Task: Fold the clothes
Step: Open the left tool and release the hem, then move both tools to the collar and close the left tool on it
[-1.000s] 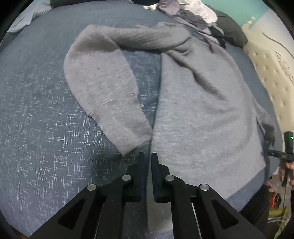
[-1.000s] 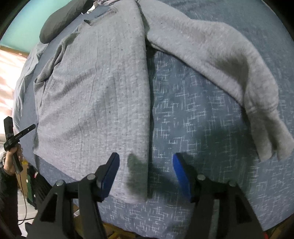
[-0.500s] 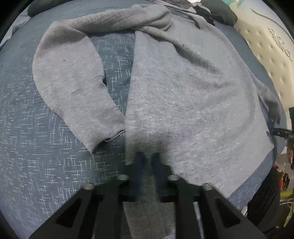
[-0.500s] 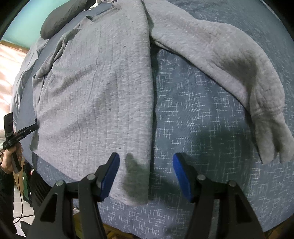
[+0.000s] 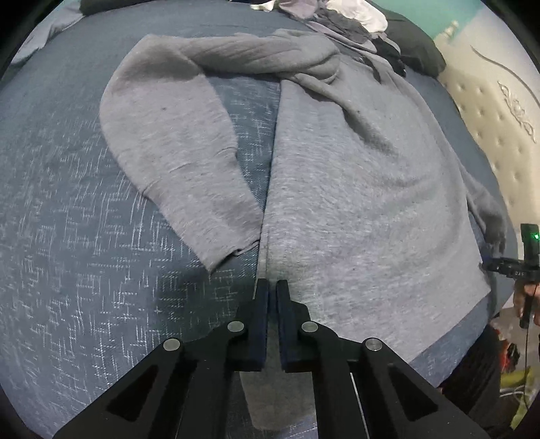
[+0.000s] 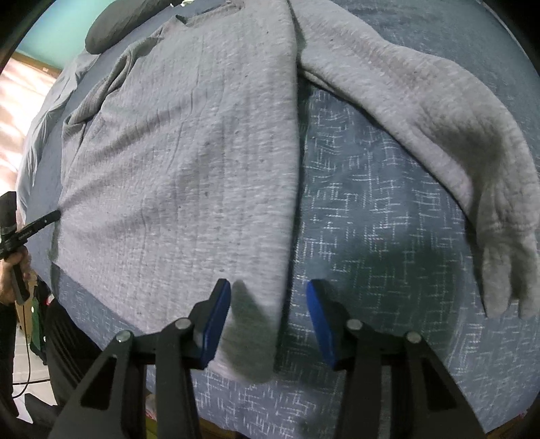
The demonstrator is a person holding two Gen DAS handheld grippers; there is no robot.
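Lying flat on the patterned blue bedspread (image 5: 77, 277), the grey sweater (image 5: 364, 202) spreads ahead of both grippers; its hem runs along the near edge of the bed, closest to the jaws. The left gripper (image 5: 272, 287) points steeply down at the hem corner on its side; its jaws stand together with only a thin slit between them, and grey cloth shows in that slit and below the pads, so they appear pinched on the sweater's edge. Just ahead and left of those jaws lies one sleeve (image 5: 175, 148), curved on the bedspread, its cuff ending close to the body's side edge; a strip of bedspread shows between sleeve and body further ahead. Beyond the sweater, far from the jaws, sits a heap of clothes (image 5: 351, 17).

The right gripper (image 6: 268, 297) points down over the other hem corner; its jaws have just been closing yet stand apart, the blue pads (image 6: 216, 320) on either side of the corner, which lies between them without being pressed; the right pad is over bare bedspread. Ahead and right of these jaws the other sleeve (image 6: 438, 135) slants away from the body, cuff well to the right.
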